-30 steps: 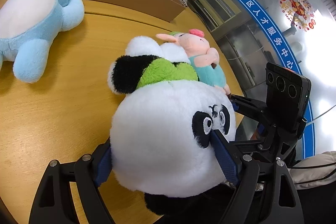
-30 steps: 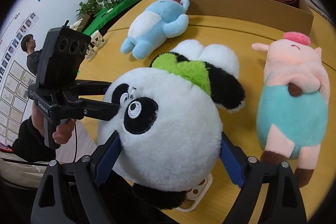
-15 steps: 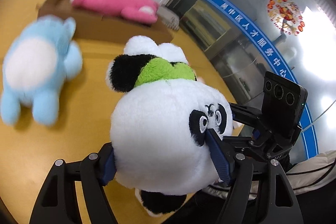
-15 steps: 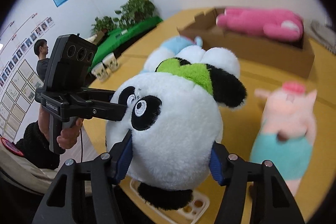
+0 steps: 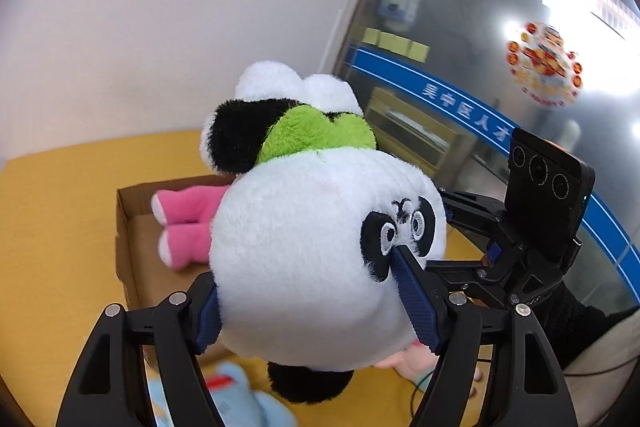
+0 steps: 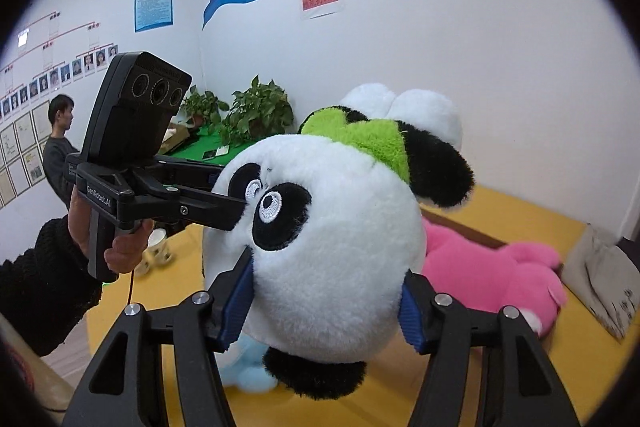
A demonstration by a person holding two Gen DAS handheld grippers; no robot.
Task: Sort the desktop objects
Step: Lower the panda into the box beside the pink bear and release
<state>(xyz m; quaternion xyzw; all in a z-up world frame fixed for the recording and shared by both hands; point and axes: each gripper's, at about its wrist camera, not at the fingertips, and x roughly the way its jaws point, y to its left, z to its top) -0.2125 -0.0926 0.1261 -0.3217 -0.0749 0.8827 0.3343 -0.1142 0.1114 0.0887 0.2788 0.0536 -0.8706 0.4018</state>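
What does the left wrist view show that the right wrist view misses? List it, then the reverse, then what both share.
Only the left wrist view shows the cardboard box wall and floor, the glass partition with its blue stripe, and the right gripper pressing the panda from the side.

Only the right wrist view shows the potted plants, a person standing by the photo wall, and the left gripper at the panda's face.

Both show the panda plush, clamped by both grippers, the pink plush, a blue plush below, and the yellow table.
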